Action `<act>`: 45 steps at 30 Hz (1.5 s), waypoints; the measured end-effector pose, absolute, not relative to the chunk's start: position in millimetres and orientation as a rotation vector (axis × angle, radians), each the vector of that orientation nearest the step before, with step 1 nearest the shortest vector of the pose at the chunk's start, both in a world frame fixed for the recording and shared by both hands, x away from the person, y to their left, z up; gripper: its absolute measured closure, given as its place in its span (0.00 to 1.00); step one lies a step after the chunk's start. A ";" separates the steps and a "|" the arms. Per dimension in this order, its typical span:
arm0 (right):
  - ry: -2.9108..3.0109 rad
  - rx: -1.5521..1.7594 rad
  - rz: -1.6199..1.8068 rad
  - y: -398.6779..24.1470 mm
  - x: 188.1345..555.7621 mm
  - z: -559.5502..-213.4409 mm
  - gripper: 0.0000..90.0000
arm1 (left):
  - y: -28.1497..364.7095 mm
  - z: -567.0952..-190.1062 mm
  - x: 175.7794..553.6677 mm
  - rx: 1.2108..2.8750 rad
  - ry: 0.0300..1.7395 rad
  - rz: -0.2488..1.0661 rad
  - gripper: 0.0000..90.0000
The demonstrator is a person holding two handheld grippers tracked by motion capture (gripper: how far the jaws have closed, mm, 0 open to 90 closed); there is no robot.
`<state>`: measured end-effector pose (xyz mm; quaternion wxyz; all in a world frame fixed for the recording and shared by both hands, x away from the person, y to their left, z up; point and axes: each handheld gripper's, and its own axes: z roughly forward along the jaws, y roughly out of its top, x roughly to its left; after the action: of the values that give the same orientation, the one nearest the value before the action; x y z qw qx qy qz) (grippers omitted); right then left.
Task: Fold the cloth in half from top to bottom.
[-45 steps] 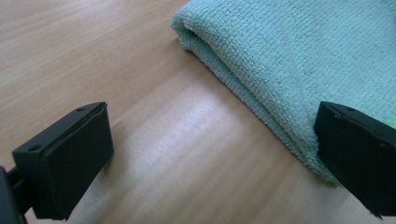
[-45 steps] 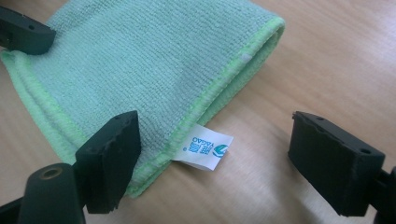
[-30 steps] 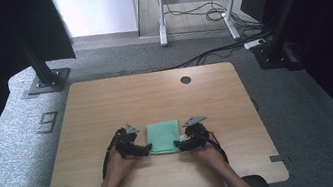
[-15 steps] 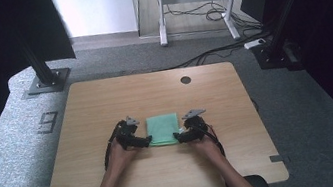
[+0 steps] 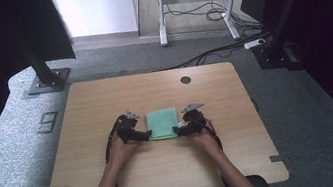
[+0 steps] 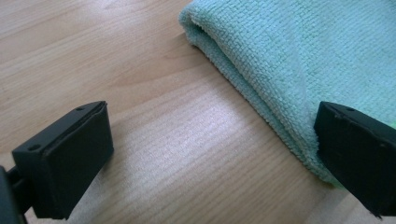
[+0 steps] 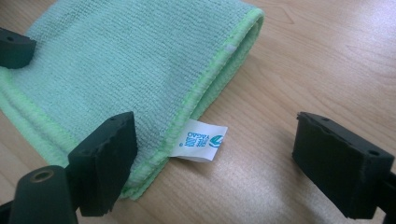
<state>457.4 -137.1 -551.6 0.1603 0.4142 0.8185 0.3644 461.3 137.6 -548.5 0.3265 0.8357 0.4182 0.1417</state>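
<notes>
Both grippers have slid a little way up the table since the earlier frames, keeping to either side of the cloth, which lies where it did.

That cloth is a mint-green microfibre square, folded flat into a neat rectangle with more than one layer showing at its edges. Its weave is a fine, looped nap. In the right gripper view the cloth has a brighter green stitched hem along its border, and a small white tag with teal print sticks out from that hem onto the bare wood. In the left gripper view the cloth shows a soft rounded fold running diagonally, with no hem visible there.

It sits near the middle of the table, slightly toward the person's side, flat on the wood.

The left gripper stands at the cloth's left edge near its near corner; its jaws are spread wide, one over bare wood and the other over the cloth's margin, with the folded edge between them and nothing pinched. The right gripper stands at the cloth's right edge, likewise near the near corner; its jaws gape wide too, one over the hemmed edge, the other out over bare wood, and the tag lies between them untouched.
</notes>
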 end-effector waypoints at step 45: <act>2.351 1.183 1.036 -138.5 452.3 -550.4 0.15 | 121.2 -532.2 515.0 2.131 1.179 0.453 0.03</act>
<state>452.3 -138.5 -550.4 0.1558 0.4130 0.8211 0.3617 515.0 121.2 -532.2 0.3260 0.8133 0.4497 0.1729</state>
